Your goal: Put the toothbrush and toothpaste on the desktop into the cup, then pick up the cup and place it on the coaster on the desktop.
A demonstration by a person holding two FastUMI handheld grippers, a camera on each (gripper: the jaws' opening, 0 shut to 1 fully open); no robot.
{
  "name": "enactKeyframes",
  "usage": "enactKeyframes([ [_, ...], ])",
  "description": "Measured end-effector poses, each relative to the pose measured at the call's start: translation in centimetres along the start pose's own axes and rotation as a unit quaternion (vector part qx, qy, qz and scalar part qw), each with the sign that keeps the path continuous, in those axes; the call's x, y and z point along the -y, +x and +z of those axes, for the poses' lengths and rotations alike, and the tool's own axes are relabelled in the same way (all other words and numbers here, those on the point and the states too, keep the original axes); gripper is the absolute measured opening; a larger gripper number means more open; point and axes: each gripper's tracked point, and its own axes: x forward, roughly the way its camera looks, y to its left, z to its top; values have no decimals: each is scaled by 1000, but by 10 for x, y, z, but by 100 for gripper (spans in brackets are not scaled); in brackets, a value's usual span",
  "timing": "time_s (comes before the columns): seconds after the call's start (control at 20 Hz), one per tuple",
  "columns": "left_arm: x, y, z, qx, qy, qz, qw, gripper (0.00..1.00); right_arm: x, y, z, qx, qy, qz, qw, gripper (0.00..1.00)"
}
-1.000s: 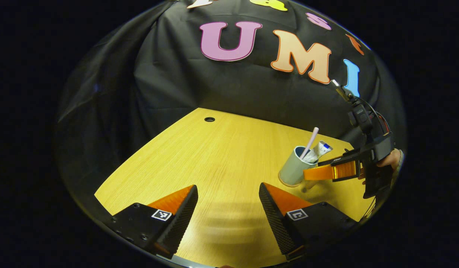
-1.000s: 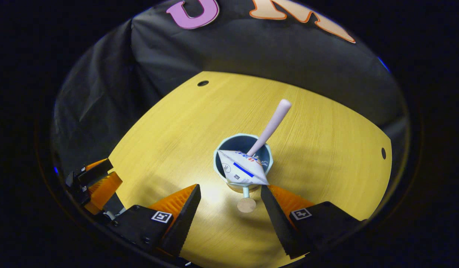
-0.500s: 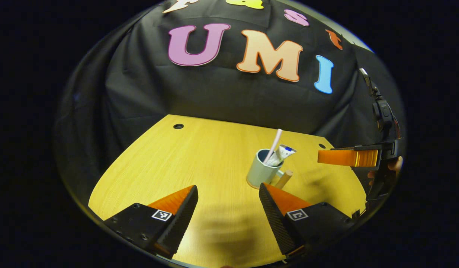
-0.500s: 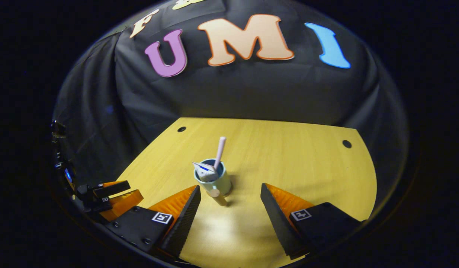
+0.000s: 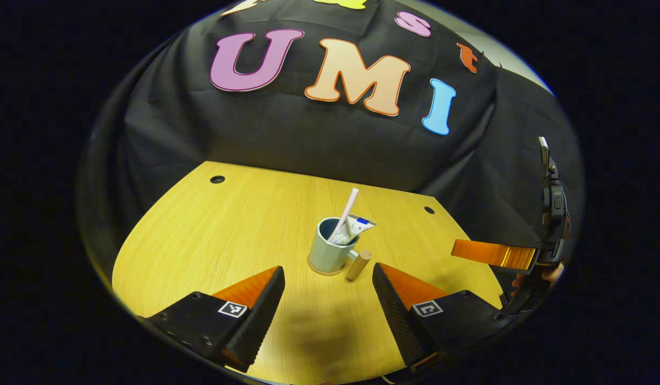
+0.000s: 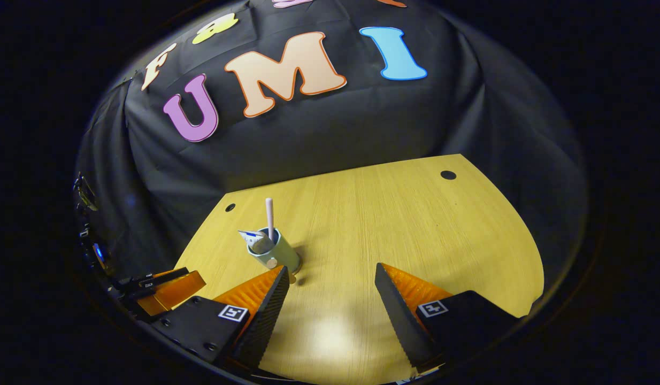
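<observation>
Cup (image 5: 330, 251), pale grey-green, stands upright on the yellow wooden desktop (image 5: 228, 224), near its middle in the left gripper view. A thin tan ring shows under its base, probably the coaster (image 5: 323, 271), though most of it is hidden by the cup. A short wooden handle (image 5: 359, 264) sticks out from the cup's side toward the camera.

Toothbrush (image 5: 346, 213), pale pink, stands slanted in the cup, its brush end down inside and out of sight. Toothpaste (image 5: 357, 227), a white tube with a blue band, leans on the rim beside it; there is print on the tube but it is too small to make out.

Left gripper (image 5: 328, 305): jaws wide apart, nothing between them, held short of the cup. A black-and-white square marker (image 5: 232, 309) sits on each finger block; no wording on them.

Right gripper (image 6: 331, 307): jaws wide apart and empty, with the cup (image 6: 274, 251) off to their left, just past the left finger tip. From the left gripper view it appears at the far right edge (image 5: 493, 255), one orange finger visible, with part of a hand (image 5: 541, 275) behind it, mostly cut off.

Round holes (image 6: 448, 175) near the desktop's far corners
</observation>
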Motion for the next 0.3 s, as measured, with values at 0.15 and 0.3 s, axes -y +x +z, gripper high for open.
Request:
enactKeyframes([
  [0.15,-1,2,-2,-9,14,6,1000,95,14,-4,6,7,12,-13,1000,99],
  [0.3,2,7,-2,-15,24,3,1000,95,22,-9,10,13,12,-22,1000,99],
])
